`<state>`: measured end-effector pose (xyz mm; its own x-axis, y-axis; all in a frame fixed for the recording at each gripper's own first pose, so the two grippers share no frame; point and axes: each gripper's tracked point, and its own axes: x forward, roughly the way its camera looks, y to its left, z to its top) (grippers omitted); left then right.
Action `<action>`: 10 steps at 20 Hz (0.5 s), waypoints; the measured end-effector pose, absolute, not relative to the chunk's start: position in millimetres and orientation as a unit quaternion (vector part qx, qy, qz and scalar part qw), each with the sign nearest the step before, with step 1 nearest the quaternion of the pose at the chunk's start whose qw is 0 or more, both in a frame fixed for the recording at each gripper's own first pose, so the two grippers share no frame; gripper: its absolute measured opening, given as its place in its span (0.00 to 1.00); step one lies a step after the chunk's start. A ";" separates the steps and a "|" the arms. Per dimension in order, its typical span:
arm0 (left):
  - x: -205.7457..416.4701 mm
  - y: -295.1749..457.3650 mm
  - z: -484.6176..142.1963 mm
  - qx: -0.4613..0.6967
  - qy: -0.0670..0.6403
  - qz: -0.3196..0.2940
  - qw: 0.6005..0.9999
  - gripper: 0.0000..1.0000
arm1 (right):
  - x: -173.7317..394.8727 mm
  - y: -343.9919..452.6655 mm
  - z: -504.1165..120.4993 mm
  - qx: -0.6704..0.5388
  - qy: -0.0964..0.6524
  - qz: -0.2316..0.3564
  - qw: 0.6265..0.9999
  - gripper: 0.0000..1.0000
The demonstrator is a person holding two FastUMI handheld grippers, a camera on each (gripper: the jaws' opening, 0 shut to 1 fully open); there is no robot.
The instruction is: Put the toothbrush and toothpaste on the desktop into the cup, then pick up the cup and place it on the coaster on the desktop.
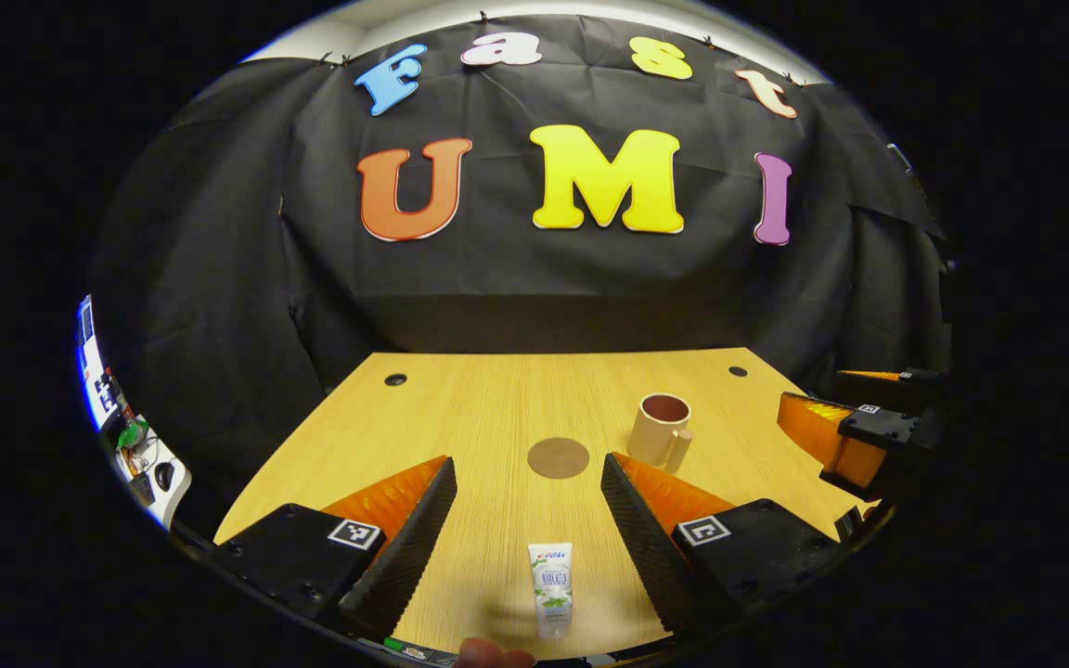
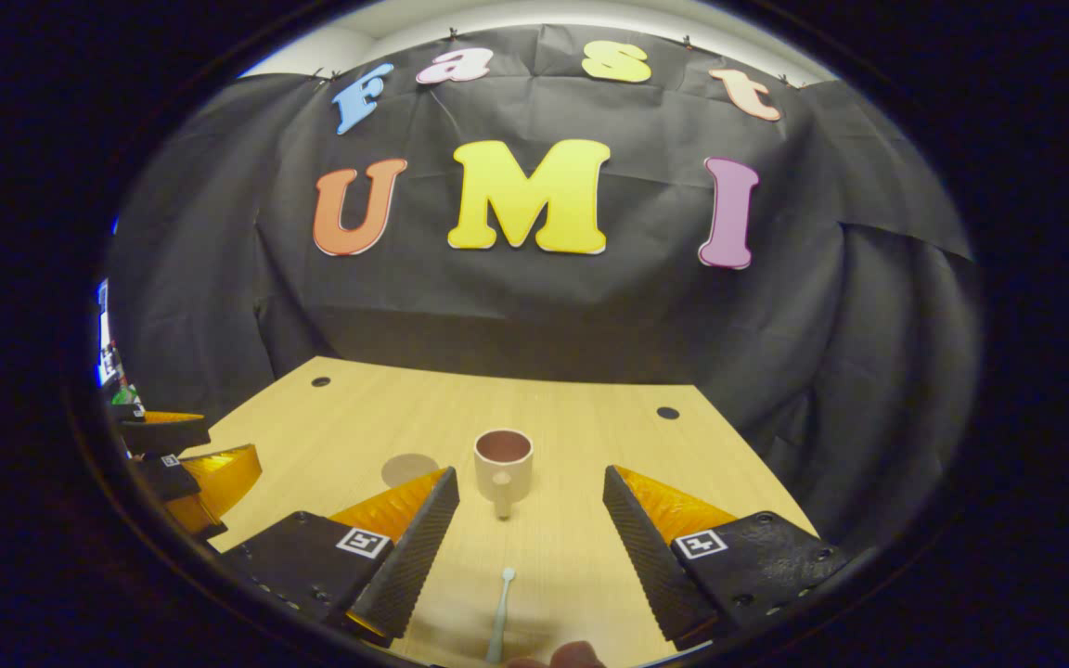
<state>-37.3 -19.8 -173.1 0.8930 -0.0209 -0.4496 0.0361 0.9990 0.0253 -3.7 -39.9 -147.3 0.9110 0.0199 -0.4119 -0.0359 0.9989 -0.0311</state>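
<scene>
Two open tools [image 1: 528, 473] [image 2: 530, 482] facing cup [image 2: 503, 462]

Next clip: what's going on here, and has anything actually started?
Nothing is held yet. A person holds both grippers over the desk, jaws open. The left gripper faces the toothpaste lying flat; the right gripper faces the toothbrush, also flat. The cup stands upright beside the coaster, not on it, and looks empty.
</scene>
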 end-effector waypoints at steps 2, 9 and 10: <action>-45.3 -21.4 -189.4 0.011 0.256 -0.015 0.967 1.00 | -7.4 -38.7 -167.6 -0.014 0.242 0.015 0.970 0.95; -71.2 -25.3 -245.8 -0.002 0.347 -0.018 0.938 1.00 | -20.3 -36.8 -219.4 -0.015 0.325 0.018 0.945 0.95; -75.6 -24.9 -253.6 -0.005 0.360 -0.017 0.933 1.00 | -20.7 -35.5 -225.3 -0.015 0.337 0.020 0.941 0.95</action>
<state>-75.6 -24.9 -253.6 0.7401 -0.0361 -0.6715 0.0287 0.9993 -0.0221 -20.7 -35.5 -225.3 0.7720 0.0268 -0.6350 -0.0476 0.9987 -0.0157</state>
